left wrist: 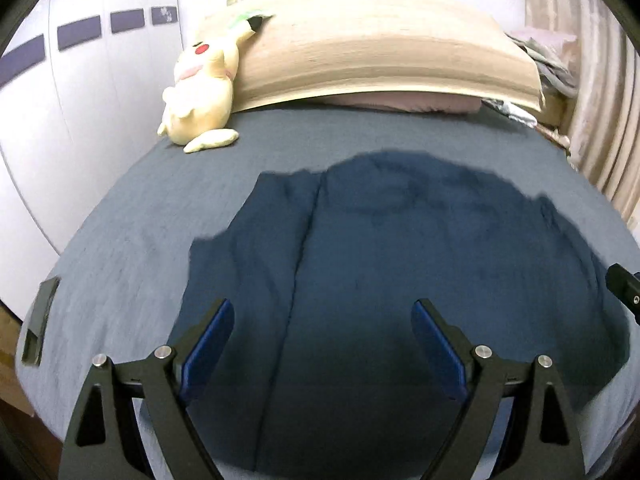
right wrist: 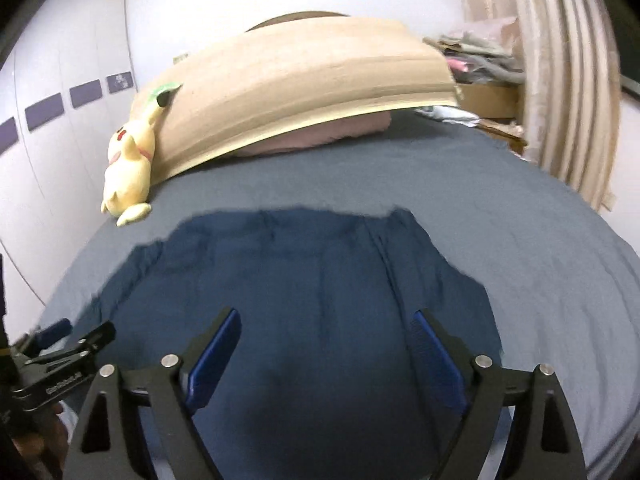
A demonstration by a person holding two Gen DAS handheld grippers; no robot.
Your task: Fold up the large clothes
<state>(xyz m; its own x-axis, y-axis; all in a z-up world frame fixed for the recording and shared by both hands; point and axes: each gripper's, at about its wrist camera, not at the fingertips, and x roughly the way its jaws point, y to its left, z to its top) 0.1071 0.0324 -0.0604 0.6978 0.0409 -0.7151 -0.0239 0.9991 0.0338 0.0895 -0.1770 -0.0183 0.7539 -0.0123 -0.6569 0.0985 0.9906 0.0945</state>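
Observation:
A large dark blue garment (left wrist: 380, 248) lies spread flat on a grey-blue bed, with a long seam or fold line running down its left part. It also shows in the right wrist view (right wrist: 304, 280). My left gripper (left wrist: 322, 312) is open and empty, hovering over the near part of the garment. My right gripper (right wrist: 326, 320) is open and empty, also over the near part. The left gripper shows at the left edge of the right wrist view (right wrist: 60, 364). A black part of the right gripper shows at the right edge of the left wrist view (left wrist: 626, 290).
The grey-blue bed sheet (left wrist: 132, 240) surrounds the garment. A yellow plush toy (left wrist: 200, 96) leans on the wooden headboard (left wrist: 380, 52) at the far left. A pink pillow (left wrist: 400, 102) lies under the headboard. Curtains (right wrist: 568, 92) and piled clothes (right wrist: 476, 56) stand at the far right. A dark flat object (left wrist: 40, 320) lies at the bed's left edge.

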